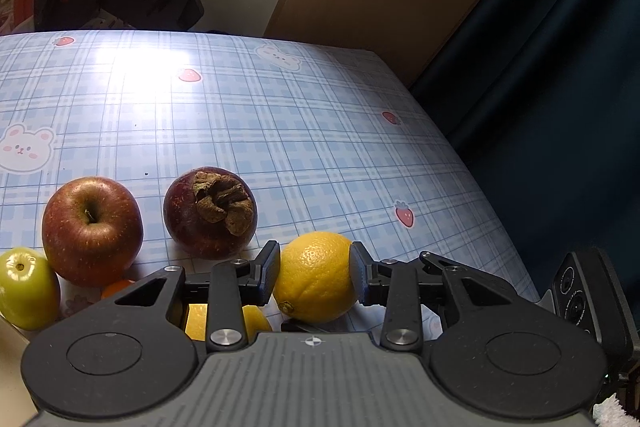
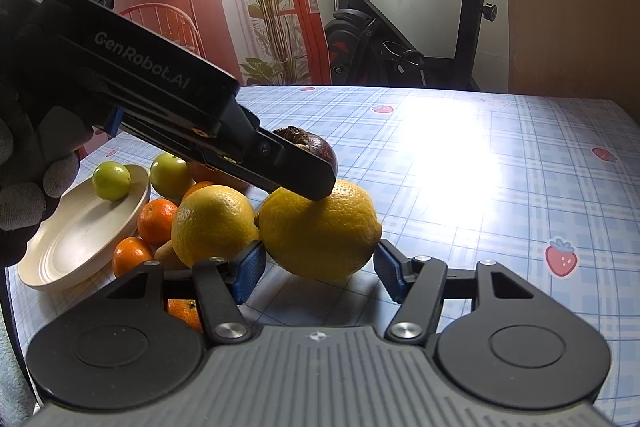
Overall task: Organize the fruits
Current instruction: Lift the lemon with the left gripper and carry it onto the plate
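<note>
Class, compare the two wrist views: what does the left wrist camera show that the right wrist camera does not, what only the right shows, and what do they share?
Only the left wrist view: the whole red apple.
Only the right wrist view: the cream plate carrying one green fruit, and the mandarins.
Both: the lemon held by the left gripper, the mangosteen, and the checked tablecloth. The right gripper flanks the same lemon.

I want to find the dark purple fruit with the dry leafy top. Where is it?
In the left wrist view the dark purple fruit sits on the checked tablecloth, just right of the red apple and behind the lemon.
</note>
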Motion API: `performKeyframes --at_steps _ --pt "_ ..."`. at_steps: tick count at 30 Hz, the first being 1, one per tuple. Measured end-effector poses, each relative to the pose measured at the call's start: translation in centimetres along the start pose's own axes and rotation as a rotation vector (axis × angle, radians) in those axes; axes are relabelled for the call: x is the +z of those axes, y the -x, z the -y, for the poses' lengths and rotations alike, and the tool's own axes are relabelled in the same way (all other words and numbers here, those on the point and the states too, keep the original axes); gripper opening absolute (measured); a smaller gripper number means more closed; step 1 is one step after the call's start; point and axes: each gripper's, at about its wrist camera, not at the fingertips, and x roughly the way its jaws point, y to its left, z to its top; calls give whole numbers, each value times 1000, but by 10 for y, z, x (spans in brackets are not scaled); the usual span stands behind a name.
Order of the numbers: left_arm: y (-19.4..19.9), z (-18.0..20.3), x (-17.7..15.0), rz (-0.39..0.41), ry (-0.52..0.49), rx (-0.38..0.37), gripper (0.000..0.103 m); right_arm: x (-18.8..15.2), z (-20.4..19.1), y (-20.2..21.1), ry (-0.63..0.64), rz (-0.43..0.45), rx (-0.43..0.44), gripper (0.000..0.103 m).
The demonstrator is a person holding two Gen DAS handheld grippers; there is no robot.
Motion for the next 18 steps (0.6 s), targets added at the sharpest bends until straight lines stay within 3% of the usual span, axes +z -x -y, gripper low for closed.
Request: performKeyframes --at_steps 10,18 --pt "44 -8 2 47 10 -25 39 25 -32 13 32 0 -13 62" --pt "112 -34 -4 100 13 12 39 51 -94 5 116 4 32 62"
